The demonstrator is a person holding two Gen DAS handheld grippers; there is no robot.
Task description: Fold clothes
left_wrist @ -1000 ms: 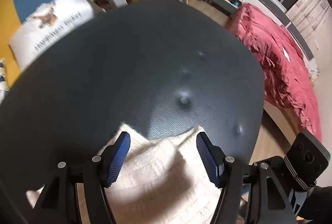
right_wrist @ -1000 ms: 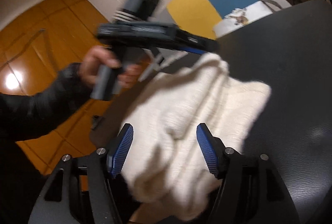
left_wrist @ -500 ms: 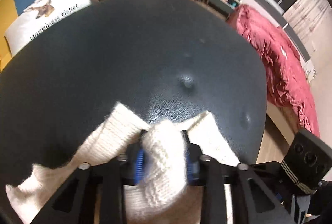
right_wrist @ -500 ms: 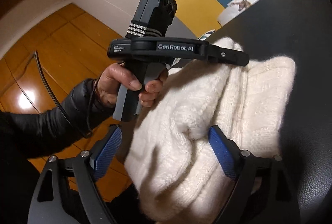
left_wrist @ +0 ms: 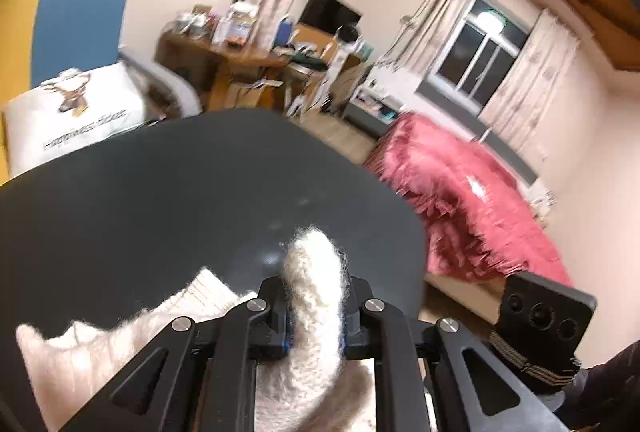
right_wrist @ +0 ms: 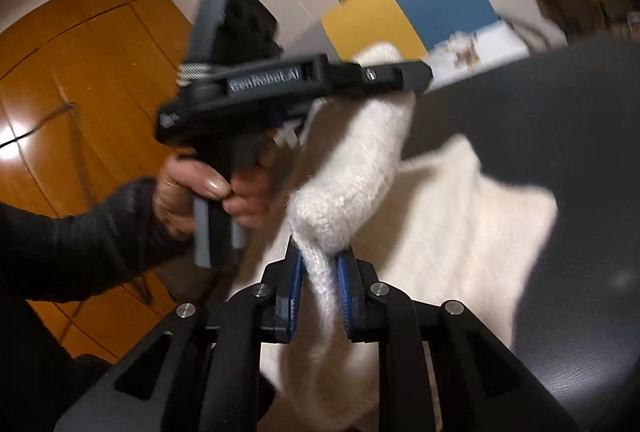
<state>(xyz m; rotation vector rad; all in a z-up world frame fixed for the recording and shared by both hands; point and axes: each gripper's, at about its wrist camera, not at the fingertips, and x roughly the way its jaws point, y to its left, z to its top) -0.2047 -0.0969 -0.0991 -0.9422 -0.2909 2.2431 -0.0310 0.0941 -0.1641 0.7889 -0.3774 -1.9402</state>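
Grip, right: right hand-held gripper [right_wrist: 318, 286] was clamped tight on a bunched fold of the cream knit sweater [right_wrist: 460, 216].
Grip, left: left hand-held gripper [left_wrist: 314, 316] was pinched shut on another bunch of the same knit, held up off the bench [left_wrist: 180, 192].
Sweater: part lifted between the two, the rest was slumped on the dark bench near its front edge.
Risk: thick fuzzy knit could've slid out of either pinch, or the hanging bit dragged off the edge and wrecked the fold.
Background: red bed cover [left_wrist: 472, 200], cluttered desk [left_wrist: 240, 52].
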